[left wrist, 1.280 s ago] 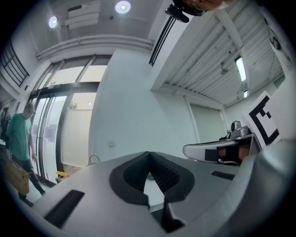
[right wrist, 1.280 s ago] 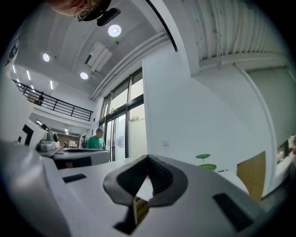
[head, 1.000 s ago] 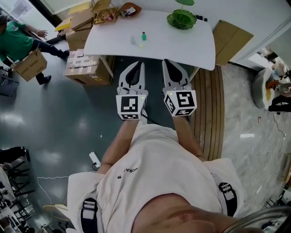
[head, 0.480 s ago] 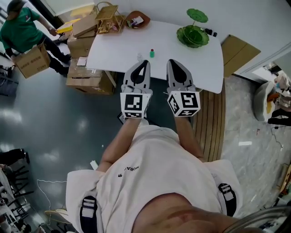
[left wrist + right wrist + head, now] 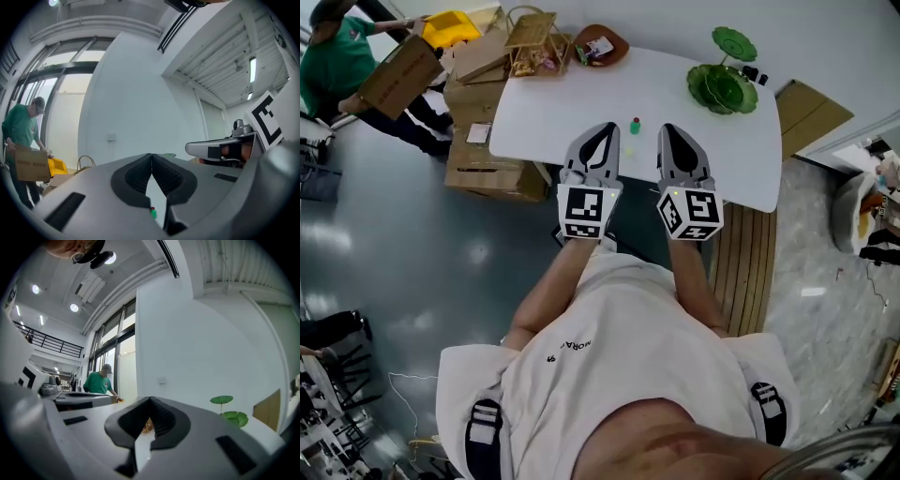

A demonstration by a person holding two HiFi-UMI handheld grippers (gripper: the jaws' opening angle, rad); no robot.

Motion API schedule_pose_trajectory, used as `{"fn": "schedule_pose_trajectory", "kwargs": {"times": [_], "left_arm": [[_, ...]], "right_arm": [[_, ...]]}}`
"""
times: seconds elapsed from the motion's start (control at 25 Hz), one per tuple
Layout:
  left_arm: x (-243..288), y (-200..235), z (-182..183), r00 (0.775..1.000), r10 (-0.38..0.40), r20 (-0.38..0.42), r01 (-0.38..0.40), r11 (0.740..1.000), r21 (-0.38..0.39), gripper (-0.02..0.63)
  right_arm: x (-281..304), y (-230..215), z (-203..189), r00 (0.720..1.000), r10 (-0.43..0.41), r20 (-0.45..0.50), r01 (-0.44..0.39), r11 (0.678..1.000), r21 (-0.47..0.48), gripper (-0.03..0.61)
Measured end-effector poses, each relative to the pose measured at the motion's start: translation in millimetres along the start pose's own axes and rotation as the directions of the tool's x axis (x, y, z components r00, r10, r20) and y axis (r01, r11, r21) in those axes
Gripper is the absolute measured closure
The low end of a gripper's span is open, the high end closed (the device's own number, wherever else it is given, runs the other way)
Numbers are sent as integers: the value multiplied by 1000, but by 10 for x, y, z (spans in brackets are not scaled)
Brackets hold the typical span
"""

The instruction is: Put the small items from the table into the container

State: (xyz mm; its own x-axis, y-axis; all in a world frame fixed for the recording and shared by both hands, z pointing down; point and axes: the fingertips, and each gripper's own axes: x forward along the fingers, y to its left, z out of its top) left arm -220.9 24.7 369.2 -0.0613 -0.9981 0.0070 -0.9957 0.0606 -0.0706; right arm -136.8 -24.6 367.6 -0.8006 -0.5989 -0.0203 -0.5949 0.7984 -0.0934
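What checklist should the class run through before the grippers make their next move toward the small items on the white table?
1. Left gripper empty: ok, jaws together.
2. Right gripper empty: ok, jaws together.
3. Jaws open for picking: not ok.
4. Small green bottle with red cap upright on white table: ok.
5. Which container: cannot tell; green leaf-shaped dish or woven basket.

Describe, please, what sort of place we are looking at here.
Likely an office or workshop hall, perhaps mid-move: stacked cardboard boxes beside a white table, a person carrying another box, and a glossy grey floor.
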Motion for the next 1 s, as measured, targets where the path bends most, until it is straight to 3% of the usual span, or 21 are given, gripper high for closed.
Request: {"fn": "schedule_pose_trajectory", "kwargs": {"times": [0.28,0.68,1.0], "left_arm": [[253,197,-106,999,-37,-26,37,999,-14,609],[624,324,-191,999,23,-47,-23,1000,1,609],[951,348,-650,984,17,-175,-14,1000,20,609]], "right_arm": [[218,-32,-97,999,-29,-35,29,1000,-6,574],[493,-324,-17,999,15,-30,-16,1000,-23,574],[636,-612,-145,998,31,-59,-33,999,-18,574]]}}
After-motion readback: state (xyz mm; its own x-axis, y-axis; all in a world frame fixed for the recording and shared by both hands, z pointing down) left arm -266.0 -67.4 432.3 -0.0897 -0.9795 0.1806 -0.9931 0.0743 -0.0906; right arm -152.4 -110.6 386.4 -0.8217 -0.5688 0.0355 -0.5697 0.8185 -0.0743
